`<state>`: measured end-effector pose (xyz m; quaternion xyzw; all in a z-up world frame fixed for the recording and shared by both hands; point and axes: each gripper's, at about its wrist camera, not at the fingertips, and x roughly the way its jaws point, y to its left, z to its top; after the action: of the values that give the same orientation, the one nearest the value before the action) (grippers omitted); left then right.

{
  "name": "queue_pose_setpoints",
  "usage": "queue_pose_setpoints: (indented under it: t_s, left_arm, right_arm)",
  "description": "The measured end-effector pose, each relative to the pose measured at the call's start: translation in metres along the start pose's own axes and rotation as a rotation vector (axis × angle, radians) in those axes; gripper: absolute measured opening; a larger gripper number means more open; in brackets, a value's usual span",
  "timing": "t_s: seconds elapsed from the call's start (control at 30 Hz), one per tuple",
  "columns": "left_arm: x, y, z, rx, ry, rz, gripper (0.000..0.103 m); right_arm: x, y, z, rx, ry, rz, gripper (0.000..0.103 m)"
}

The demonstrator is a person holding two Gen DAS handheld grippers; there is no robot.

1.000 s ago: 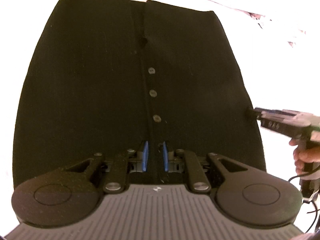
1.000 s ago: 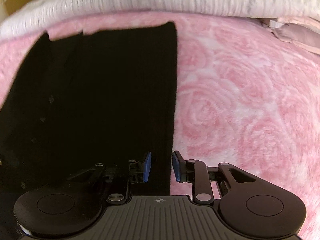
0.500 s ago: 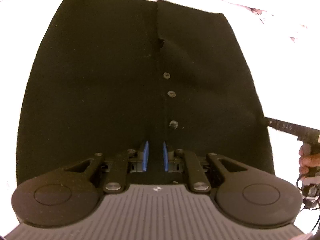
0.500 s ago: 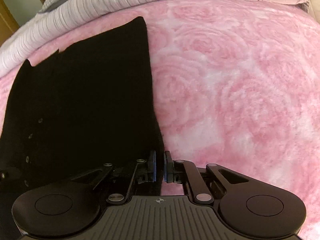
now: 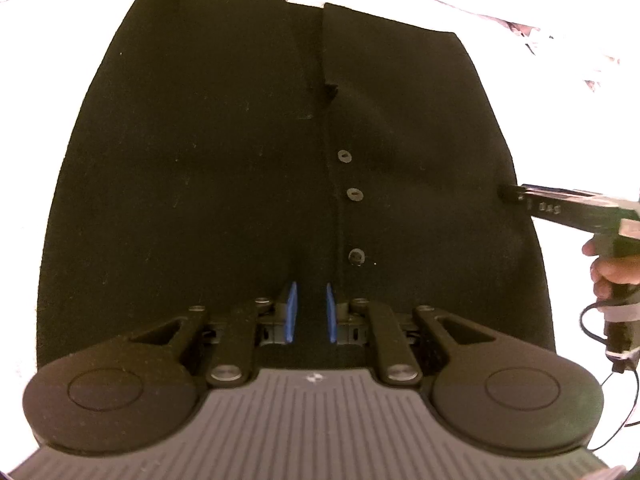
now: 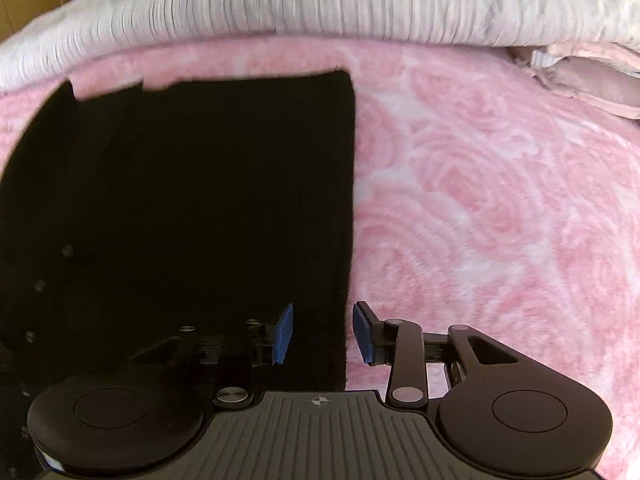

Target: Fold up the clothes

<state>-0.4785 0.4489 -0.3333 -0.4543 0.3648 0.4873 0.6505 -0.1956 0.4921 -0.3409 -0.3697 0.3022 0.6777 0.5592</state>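
1. Left gripper (image 5: 308, 312) nearest in the left wrist view: blue pads sit a small gap apart over the near hem of the black garment (image 5: 248, 168). Whether fabric is pinched between them, cannot tell; dark cloth fills the gap.
2. Right gripper (image 6: 322, 334) in its own view: pads spread apart, released, straddling the garment's right side edge near the hem; left pad over black cloth, right pad over the pink blanket (image 6: 500, 208).
3. Black garment lies flat on the blanket, hem toward both cameras, far end away.
4. Buttons (image 5: 355, 194) in a line up the middle placket, three visible, just beyond the left gripper's pads.
5. At mid-distance in the left wrist view, the right gripper comes in from the right, tip at the garment's right edge; hand (image 5: 614, 268) grips its handle, cable hanging below.
6. Farthest: ribbed pale bedding (image 6: 320, 4) rolled along the blanket's far edge; pink pillow (image 6: 592, 80) at far right.
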Motion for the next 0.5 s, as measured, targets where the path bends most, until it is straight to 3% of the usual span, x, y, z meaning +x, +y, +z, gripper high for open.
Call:
queue_pose_setpoints:
  t_s: [0.03, 0.17, 0.4, 0.5]
  left_arm:
    - [0.001, 0.001, 0.000, -0.002, 0.001, 0.000, 0.011]
    - [0.003, 0.003, 0.000, -0.006, -0.003, -0.004, 0.011]
    - [0.009, 0.008, 0.000, -0.010, 0.004, -0.005, 0.011]
    - [0.006, 0.009, 0.000, -0.011, 0.003, -0.006, 0.011]
  right_arm:
    - [0.003, 0.000, 0.000, -0.005, -0.002, -0.001, 0.007]
    - [0.004, 0.000, 0.002, -0.020, -0.044, -0.004, 0.006]
    - [0.001, -0.013, 0.009, 0.081, -0.033, 0.040, 0.006]
    - [0.000, -0.019, 0.011, 0.124, -0.029, 0.059, 0.011]
